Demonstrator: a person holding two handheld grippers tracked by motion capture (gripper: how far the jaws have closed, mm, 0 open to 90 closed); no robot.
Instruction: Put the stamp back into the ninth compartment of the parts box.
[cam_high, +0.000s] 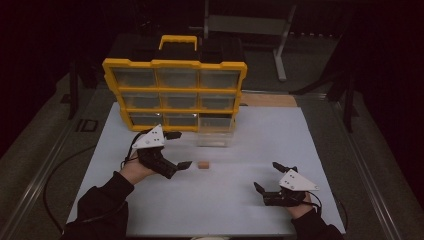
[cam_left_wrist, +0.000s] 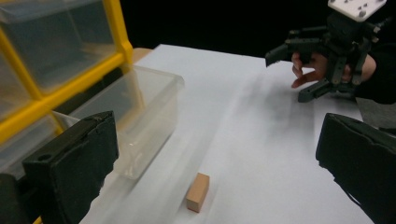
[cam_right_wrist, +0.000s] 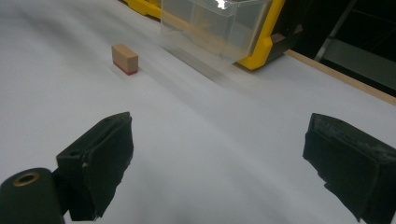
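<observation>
My left gripper (cam_high: 181, 149), jaws spread, lines up on the wooden block (cam_high: 203, 164); next, I must straddle and pinch it.

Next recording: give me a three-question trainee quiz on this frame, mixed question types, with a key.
1. True or false: the left tool is shut on the small wooden block.
2. Which tool is nearer the block: A) left, B) right?
3. Fill in: the clear plastic drawer stands on the white table in front of the yellow ______.

Key: 1. False, open and empty. 2. A. 3. Organizer.
</observation>
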